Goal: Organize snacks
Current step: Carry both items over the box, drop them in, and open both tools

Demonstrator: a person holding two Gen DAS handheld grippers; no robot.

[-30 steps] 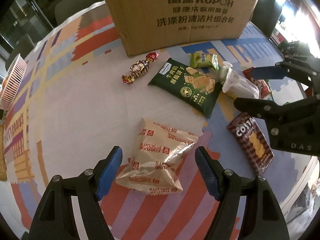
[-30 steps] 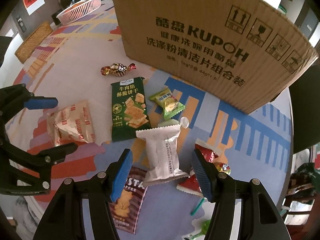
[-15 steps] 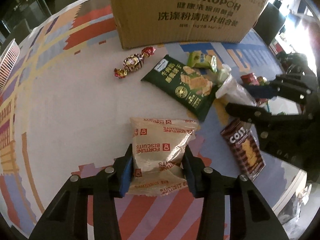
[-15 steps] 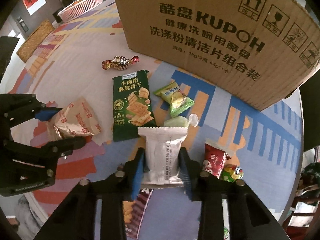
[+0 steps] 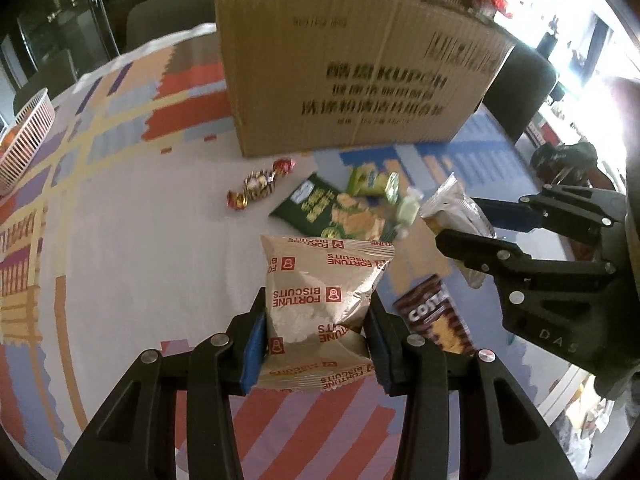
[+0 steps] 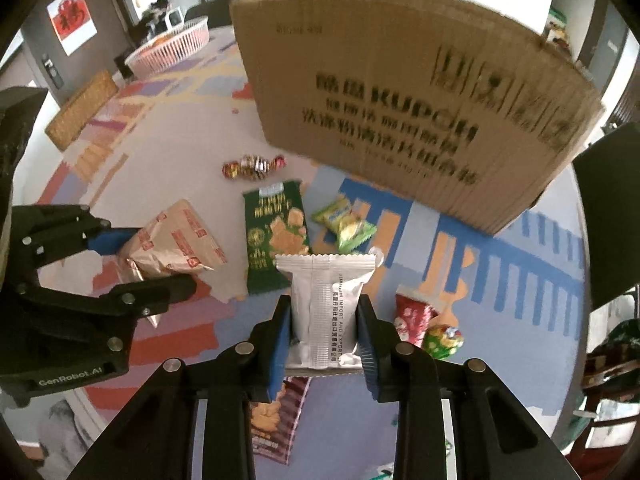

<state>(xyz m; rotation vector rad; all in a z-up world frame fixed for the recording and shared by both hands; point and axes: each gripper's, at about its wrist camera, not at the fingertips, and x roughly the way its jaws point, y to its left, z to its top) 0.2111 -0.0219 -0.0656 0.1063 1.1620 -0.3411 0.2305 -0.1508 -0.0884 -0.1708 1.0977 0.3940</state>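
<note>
Since the earlier frame both packets have come up off the table toward the cardboard box [image 5: 352,68]: the left gripper [image 5: 316,330] is clamped on the tan biscuit packet [image 5: 320,300], and the right gripper [image 6: 323,332] on the white packet [image 6: 326,312]. The step in hand looks like carrying them to the box; next each must clear its tall near wall and open over the top. Green packet [image 6: 276,232], striped packet [image 5: 438,316] and candy [image 6: 254,166] lie before the box, with bare cloth to its left.
</note>
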